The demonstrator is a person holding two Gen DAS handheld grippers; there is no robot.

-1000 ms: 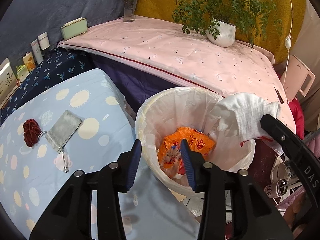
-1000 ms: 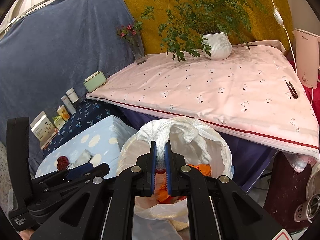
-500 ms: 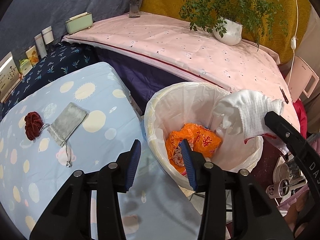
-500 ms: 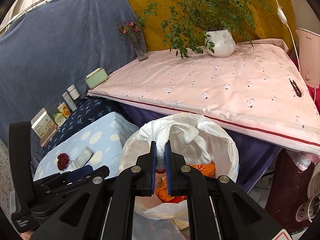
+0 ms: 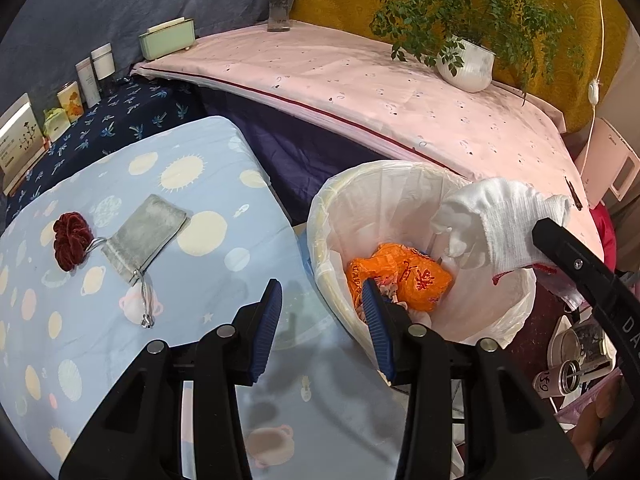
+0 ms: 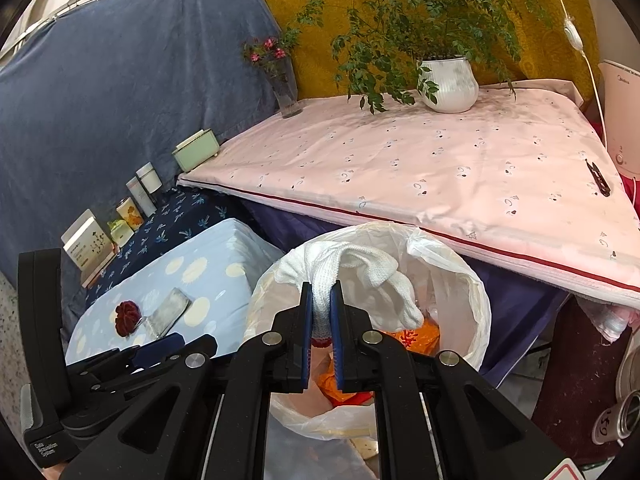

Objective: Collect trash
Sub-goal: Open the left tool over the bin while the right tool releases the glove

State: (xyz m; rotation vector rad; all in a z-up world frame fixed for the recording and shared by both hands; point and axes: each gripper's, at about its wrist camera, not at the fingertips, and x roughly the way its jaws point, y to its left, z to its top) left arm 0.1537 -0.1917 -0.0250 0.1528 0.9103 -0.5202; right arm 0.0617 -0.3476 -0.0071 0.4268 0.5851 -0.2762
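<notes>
My right gripper [image 6: 321,312] clenches a white glove [image 6: 352,276] over the lined bin [image 5: 516,316], where an orange bag [image 5: 400,276] lies. My left gripper [image 5: 320,328] hangs released beside the bin's near-left rim. A can [image 5: 562,376] at far right reads "159"; the kettle [image 6: 620,120] says "Midea".

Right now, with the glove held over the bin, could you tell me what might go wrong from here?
1. The right gripper pinches the white glove over the bin, near its rim; released here, part of it could drape over the edge instead of dropping in.
2. The thin bin liner sits loose, so the gripper might snag it.
3. The open left gripper straddles the bin's near rim and could nudge the bin.
</notes>
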